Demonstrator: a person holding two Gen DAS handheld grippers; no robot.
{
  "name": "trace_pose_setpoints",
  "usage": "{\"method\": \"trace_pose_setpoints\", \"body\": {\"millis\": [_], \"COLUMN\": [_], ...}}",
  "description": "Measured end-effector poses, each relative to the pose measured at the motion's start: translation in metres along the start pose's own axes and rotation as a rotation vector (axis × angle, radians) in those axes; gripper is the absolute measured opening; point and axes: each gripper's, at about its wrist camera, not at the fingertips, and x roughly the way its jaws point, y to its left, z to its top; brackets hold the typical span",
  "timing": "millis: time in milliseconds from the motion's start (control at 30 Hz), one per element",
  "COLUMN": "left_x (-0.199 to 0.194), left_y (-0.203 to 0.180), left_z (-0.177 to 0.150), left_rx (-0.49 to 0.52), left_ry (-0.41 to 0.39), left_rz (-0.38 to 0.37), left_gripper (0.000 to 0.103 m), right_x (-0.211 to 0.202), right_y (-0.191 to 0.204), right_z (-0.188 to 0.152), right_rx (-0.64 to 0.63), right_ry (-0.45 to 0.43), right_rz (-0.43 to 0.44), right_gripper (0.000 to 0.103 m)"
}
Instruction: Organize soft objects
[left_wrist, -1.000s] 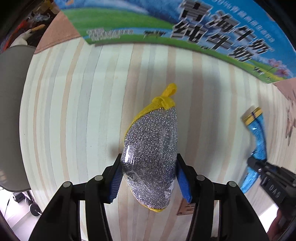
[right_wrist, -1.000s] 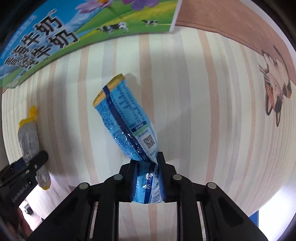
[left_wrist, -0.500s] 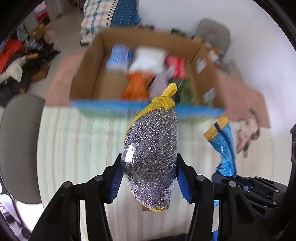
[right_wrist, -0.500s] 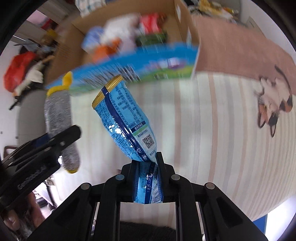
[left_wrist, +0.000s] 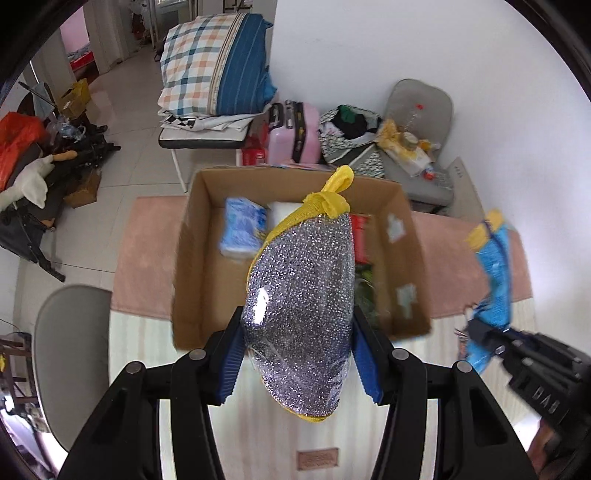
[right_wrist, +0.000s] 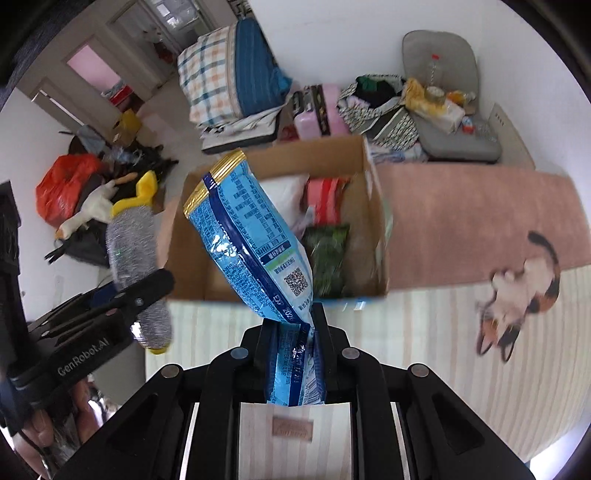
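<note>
My left gripper (left_wrist: 301, 354) is shut on a glittery silver scrubbing pad (left_wrist: 303, 302) with a yellow edge and loop, held up in the air in front of an open cardboard box (left_wrist: 195, 266). My right gripper (right_wrist: 295, 328) is shut on the lower end of a blue snack packet (right_wrist: 247, 236), also lifted, with the same box (right_wrist: 373, 192) behind it. The box holds several soft packets, among them a blue one (left_wrist: 243, 229), a red one (right_wrist: 325, 195) and a green one (right_wrist: 327, 258). Each gripper shows in the other's view: the left (right_wrist: 144, 291), the right (left_wrist: 484, 332).
The box stands on a pink rug (right_wrist: 480, 214) beyond the striped light wooden table (right_wrist: 461, 354). A cat picture (right_wrist: 517, 291) lies at the table's right. A grey chair (left_wrist: 70, 347) is at the left. Bedding, a pink suitcase (left_wrist: 295, 133) and clutter fill the floor behind.
Both grippers have lifted their loads off the table and tilted up. The box's inside and the room behind it have come into view.
</note>
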Motion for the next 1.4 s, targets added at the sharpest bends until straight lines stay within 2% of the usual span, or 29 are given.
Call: {"method": "trace_pose_setpoints", "body": {"millis": [100,333,567,833,867,933,967,1000,1033,1133,1167,1200,1267,1333,1400], "left_x": [0.030,0.116,0.186,0.214,0.213,0.206,0.202,0.197,0.192,0.176,0.169,0.164,0.154,0.146,0.141], "left_y": [0.016,0.055,0.068,0.062,0.062,0.061,0.060,0.058,0.057,0.056,0.055,0.054,0.053,0.051,0.051], "left_z": [0.020,0.049,0.058,0.053,0.053,0.056,0.058,0.060,0.061,0.064,0.064,0.064,0.060,0.053,0.049], "left_rx": [-0.009,-0.062,-0.095,-0.087,-0.087,-0.079,-0.070,-0.060,-0.054,-0.046,-0.041,-0.038,-0.028,-0.025,-0.022], "left_ry": [0.050,0.214,0.369,0.430,0.434,0.407,0.390,0.375,0.362,0.330,0.316,0.300,0.275,0.258,0.251], "left_rz": [0.030,0.059,0.068,0.069,0.060,0.066,0.066,0.065,0.069,0.069,0.064,0.067,0.075,0.072,0.072], "left_gripper": [0.050,0.050,0.051,0.053,0.056,0.066,0.080,0.094,0.097,0.100,0.103,0.103,0.103,0.103,0.103], "right_x": [0.021,0.119,0.197,0.240,0.242,0.243,0.242,0.238,0.235,0.225,0.223,0.220,0.216,0.212,0.207], "right_y": [-0.004,-0.031,-0.045,-0.046,-0.046,-0.047,-0.047,-0.045,-0.043,-0.034,-0.031,-0.027,-0.021,-0.014,-0.007], "right_z": [0.031,0.086,0.104,0.107,0.107,0.109,0.110,0.109,0.109,0.109,0.109,0.107,0.104,0.098,0.093], "right_rx": [0.008,0.072,0.086,0.058,0.055,0.062,0.069,0.078,0.082,0.059,0.052,0.044,0.024,0.004,-0.010], "right_ry": [0.012,0.120,0.209,0.252,0.259,0.278,0.278,0.275,0.276,0.249,0.245,0.241,0.240,0.242,0.240], "right_rz": [-0.053,-0.160,-0.245,-0.343,-0.349,-0.332,-0.320,-0.286,-0.264,-0.274,-0.267,-0.255,-0.242,-0.228,-0.229], "right_gripper": [0.017,0.017,0.017,0.018,0.018,0.027,0.048,0.061,0.067,0.078,0.088,0.092,0.093,0.101,0.103]}}
